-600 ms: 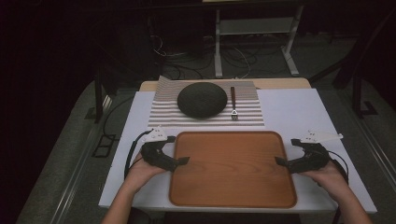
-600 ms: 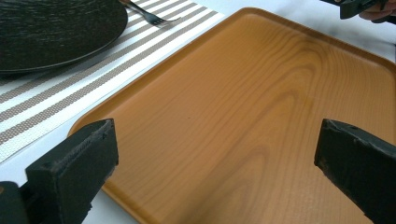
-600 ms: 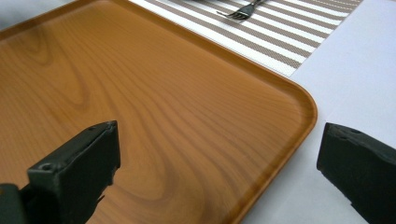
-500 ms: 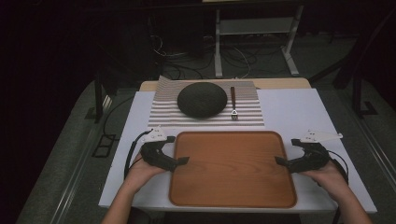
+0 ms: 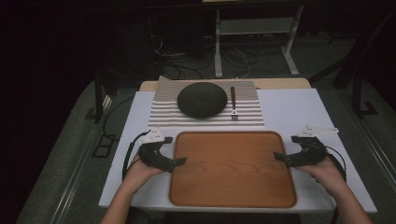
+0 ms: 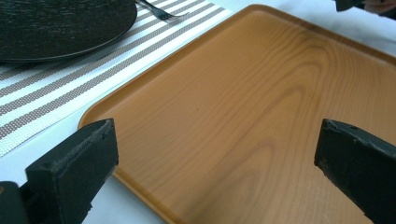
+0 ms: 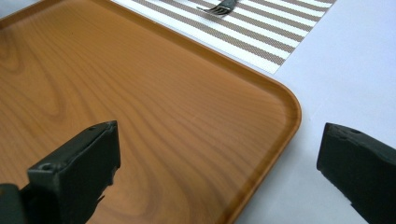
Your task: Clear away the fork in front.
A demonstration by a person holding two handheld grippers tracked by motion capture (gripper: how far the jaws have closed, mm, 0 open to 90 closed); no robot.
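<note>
The tray (image 5: 232, 170) lies flat on the worktop (image 5: 289, 112), between the two tools. The left tool (image 5: 180, 161) and right tool (image 5: 279, 157) are both released, holding nothing. The tray looks stiff, smooth and maybe slippery; grab its side rims.

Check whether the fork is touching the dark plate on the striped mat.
Apart. In the high view a strip of striped mat shows plainly between the fork and the dark plate.

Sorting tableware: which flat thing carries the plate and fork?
The striped placemat beyond the wooden tray; the tray lies bare, the plate and fork rest on stripes.
</note>
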